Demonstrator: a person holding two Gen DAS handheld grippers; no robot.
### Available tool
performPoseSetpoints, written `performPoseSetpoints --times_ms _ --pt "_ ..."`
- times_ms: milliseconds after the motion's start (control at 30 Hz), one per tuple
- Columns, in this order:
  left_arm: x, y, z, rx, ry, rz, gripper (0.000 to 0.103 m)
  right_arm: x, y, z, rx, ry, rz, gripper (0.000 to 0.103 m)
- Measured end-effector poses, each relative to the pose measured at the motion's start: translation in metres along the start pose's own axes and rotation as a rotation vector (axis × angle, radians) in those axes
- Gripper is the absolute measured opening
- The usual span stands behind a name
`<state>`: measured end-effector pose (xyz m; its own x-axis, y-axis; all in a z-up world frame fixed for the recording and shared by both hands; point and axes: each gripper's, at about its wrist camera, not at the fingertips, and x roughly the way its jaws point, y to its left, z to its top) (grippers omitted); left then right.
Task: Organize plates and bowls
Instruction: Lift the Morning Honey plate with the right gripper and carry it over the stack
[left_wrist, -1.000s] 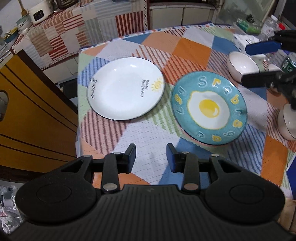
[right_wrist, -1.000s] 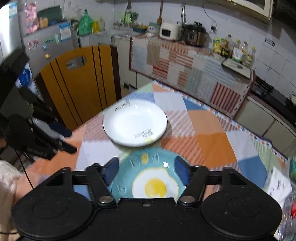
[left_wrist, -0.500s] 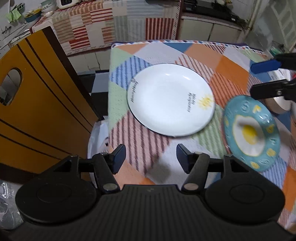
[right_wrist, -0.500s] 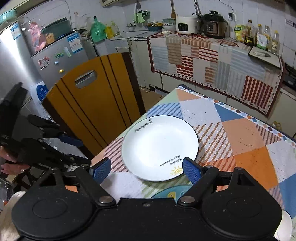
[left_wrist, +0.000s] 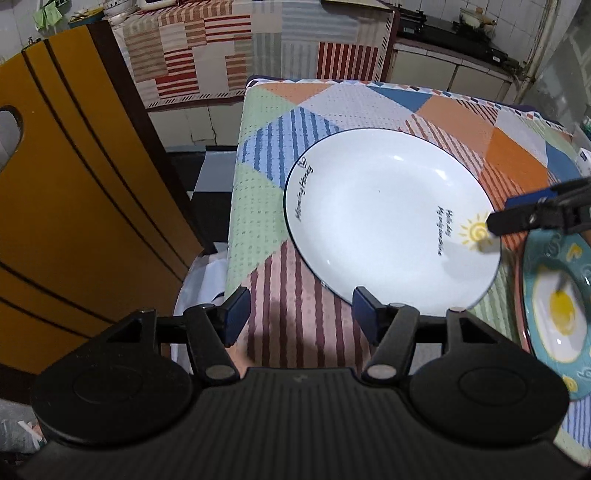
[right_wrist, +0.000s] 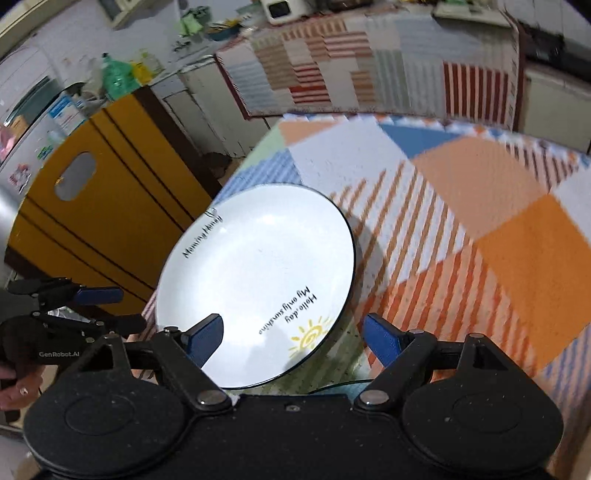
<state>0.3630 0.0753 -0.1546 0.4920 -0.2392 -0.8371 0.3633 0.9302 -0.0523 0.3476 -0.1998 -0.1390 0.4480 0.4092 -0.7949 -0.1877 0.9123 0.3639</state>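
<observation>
A white plate (left_wrist: 384, 221) with a dark rim and a small sun drawing lies on the patchwork tablecloth; it also shows in the right wrist view (right_wrist: 258, 273). A teal plate with a fried-egg picture (left_wrist: 557, 314) lies to its right. My left gripper (left_wrist: 301, 314) is open and empty, just short of the white plate's near rim. My right gripper (right_wrist: 293, 338) is open and empty, low over the plate's sun-side rim; its fingers (left_wrist: 524, 218) show at the right edge of the left wrist view.
A yellow wooden chair back (left_wrist: 74, 206) stands close to the table's left edge. A counter with a striped patchwork cloth (left_wrist: 240, 48) runs behind the table. A fridge (right_wrist: 26, 122) stands far left in the right wrist view.
Both grippers have moved left, away from the egg plate and closer to the white plate, which now fills more of both views. Both jaws have stayed open.
</observation>
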Motion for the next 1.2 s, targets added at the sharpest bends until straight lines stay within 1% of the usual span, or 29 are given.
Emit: performPoseSetpoints --times_ms 67,167,200,300,367,400,433,467,500,533,567,600,633,667,733,767,800,833,867,967,1033,1200 --pt "0.007 -0.001 0.002 0.002 -0.009 -0.002 0.06 0.01 -0.004 -0.002 0.029 0.006 -0.005 0.086" --pt "0.015 -0.002 0.004 0.01 -0.019 0.002 0.06 0.021 -0.011 -0.004 0.065 0.002 -0.003 0.078" --pt "0.018 -0.002 0.006 0.011 -0.02 0.002 0.058 0.023 -0.011 -0.005 0.066 -0.004 -0.004 0.076" --pt "0.027 0.001 0.008 -0.004 -0.025 -0.008 0.058 0.025 -0.012 -0.008 0.045 -0.036 -0.02 0.075" --pt "0.034 0.004 0.009 -0.021 -0.017 -0.015 0.056 0.026 -0.014 -0.008 0.047 -0.05 -0.014 0.072" --pt "0.036 0.006 0.009 -0.033 -0.017 -0.03 0.055 0.027 -0.015 -0.008 0.053 -0.052 -0.009 0.068" --pt "0.039 0.008 0.01 -0.046 -0.016 -0.047 0.052 0.029 -0.017 -0.007 0.059 -0.056 0.0 0.063" --pt "0.04 0.009 0.009 -0.062 -0.016 -0.066 0.05 0.031 -0.018 -0.007 0.062 -0.055 0.007 0.06" --pt "0.04 0.01 0.008 -0.082 -0.022 -0.102 0.049 0.033 -0.019 -0.006 0.065 -0.051 0.011 0.055" --pt "0.041 0.01 0.007 -0.097 -0.024 -0.125 0.049 0.034 -0.02 -0.006 0.063 -0.056 0.016 0.053" --pt "0.042 0.009 0.006 -0.107 -0.02 -0.132 0.049 0.034 -0.02 -0.006 0.065 -0.058 0.02 0.047" --pt "0.042 0.007 0.005 -0.11 -0.028 -0.125 0.048 0.035 -0.021 -0.005 0.07 -0.057 0.027 0.041" --pt "0.042 0.005 0.004 -0.109 -0.034 -0.123 0.044 0.037 -0.022 -0.005 0.085 -0.054 0.035 0.041" --pt "0.043 0.003 0.003 -0.109 -0.039 -0.121 0.042 0.037 -0.023 -0.005 0.096 -0.058 0.037 0.041" --pt "0.043 0.001 0.003 -0.118 -0.05 -0.106 0.031 0.038 -0.022 -0.006 0.084 -0.062 0.034 0.041" --pt "0.044 0.0 0.004 -0.126 -0.054 -0.1 0.031 0.038 -0.021 -0.007 0.068 -0.064 0.031 0.04" --pt "0.044 0.0 0.004 -0.144 -0.053 -0.093 0.029 0.037 -0.021 -0.008 0.058 -0.067 0.029 0.036" --pt "0.044 0.001 0.005 -0.157 -0.05 -0.088 0.028 0.037 -0.022 -0.008 0.052 -0.069 0.021 0.025" --pt "0.044 0.001 0.006 -0.159 -0.045 -0.086 0.027 0.036 -0.023 -0.009 0.048 -0.07 0.008 0.021" --pt "0.041 -0.001 0.008 -0.148 -0.021 -0.081 0.026 0.034 -0.025 -0.01 0.008 -0.072 0.016 0.021" --pt "0.033 -0.002 0.006 -0.146 -0.041 -0.071 0.026 0.029 -0.021 -0.011 -0.027 -0.078 0.007 0.021" --pt "0.0 -0.013 0.002 -0.089 -0.095 -0.053 0.026 0.007 -0.013 -0.013 -0.045 -0.097 0.035 0.021"
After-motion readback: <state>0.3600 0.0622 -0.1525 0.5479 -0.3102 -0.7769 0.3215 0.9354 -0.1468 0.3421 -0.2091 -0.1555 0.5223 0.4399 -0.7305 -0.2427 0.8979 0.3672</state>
